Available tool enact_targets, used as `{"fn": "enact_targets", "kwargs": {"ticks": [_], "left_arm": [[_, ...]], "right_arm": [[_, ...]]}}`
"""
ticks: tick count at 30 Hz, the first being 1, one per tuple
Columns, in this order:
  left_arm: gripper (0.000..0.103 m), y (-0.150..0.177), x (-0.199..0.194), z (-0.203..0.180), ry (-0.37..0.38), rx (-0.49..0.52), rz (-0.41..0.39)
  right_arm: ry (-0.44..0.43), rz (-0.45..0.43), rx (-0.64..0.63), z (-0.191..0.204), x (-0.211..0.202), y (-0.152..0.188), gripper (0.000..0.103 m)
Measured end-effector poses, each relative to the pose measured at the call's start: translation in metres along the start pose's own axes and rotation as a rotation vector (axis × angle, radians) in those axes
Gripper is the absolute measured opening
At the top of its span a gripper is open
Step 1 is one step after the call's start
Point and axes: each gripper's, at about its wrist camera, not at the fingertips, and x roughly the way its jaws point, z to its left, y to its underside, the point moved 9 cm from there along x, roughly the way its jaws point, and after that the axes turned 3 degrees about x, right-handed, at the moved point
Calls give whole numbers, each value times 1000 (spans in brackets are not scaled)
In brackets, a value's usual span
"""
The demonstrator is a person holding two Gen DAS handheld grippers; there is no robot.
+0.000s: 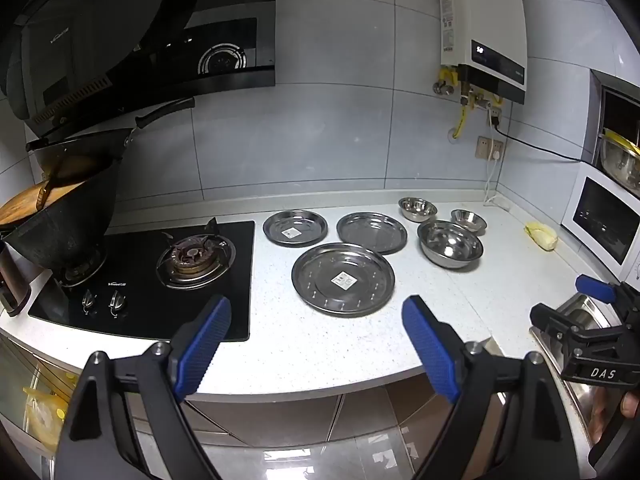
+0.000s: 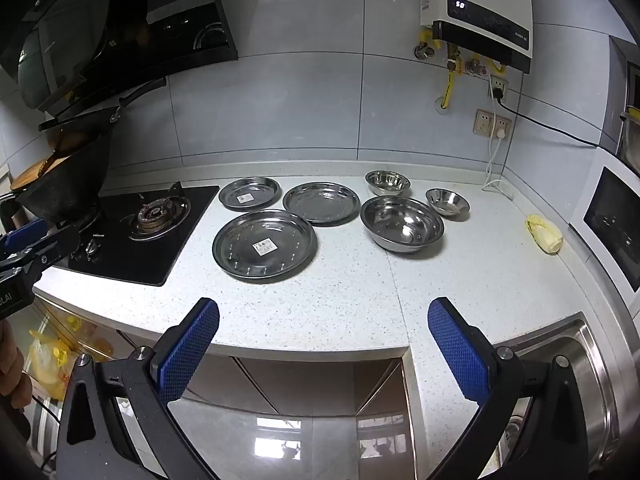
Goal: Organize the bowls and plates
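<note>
While both grippers hang in front of the counter's near edge, three steel plates and three steel bowls lie spread on the white speckled countertop [image 2: 460, 276]. The left gripper [image 1: 316, 344] has its blue-padded jaws spread wide with nothing between them; the right gripper [image 2: 324, 344] is likewise wide apart and empty. Neither touches any dish.

The largest plate [image 2: 265, 244] sits nearest, with a white sticker at its centre. Behind it, to the left, is a smaller plate with a sticker [image 2: 250, 194], next to the black gas hob [image 2: 144, 236]. Behind it, to the right, is a plain plate [image 2: 321, 203], its near-left rim close to the largest plate.

Right of the plates, the large bowl [image 2: 402, 224] stands nearest. A medium bowl [image 2: 388, 182] sits behind it, and a small bowl [image 2: 447, 201] just to its right. All bowls stand upright. Farther right lies a pale yellow lump [image 2: 545, 233], near a white microwave [image 2: 612, 224]. A steel sink [image 2: 588, 380] is at the lower right.
</note>
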Motion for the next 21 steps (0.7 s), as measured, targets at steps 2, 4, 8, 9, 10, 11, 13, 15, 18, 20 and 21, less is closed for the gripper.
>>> {"fn": "enact_targets", "kwargs": {"ticks": [2,4,8,9,10,11,13,15,18,20,21], "left_arm": [[88,0,0,0,3,-4,-4],[88,0,0,0,5,-3,-5],[88,1,0,-1,8,-5,1],[88,1,-1,-1,11,-7,1],[88,0,0,0,4,-3,0],[88,0,-1,0,4,-3,-1],[88,0,-2,-1,4,-1,-4],[88,0,-1,0,4,-6,0],[88,0,1,-1,0,-3,-3],[88,1,1,-2,0,-5,-4],[88,1,1,-2,0,-5,-3]], "right_arm": [[-1,-1,1,0,0,0,102],[-1,-3,1,0,0,-1,102],[-1,-4,0,-1,0,-1,102],[-1,-3,0,-1,0,-1,102],[-2,-3,0,-2,0,-1,102],[-3,-2,0,-2,0,-1,102],[-3,-3,-1,-4,-1,-2,102],[-1,-6,-4,-3,4,-2,102],[-1,-6,-4,-6,3,-4,102],[0,-5,-6,-7,3,-5,102],[0,-5,-5,-7,3,-5,102]]}}
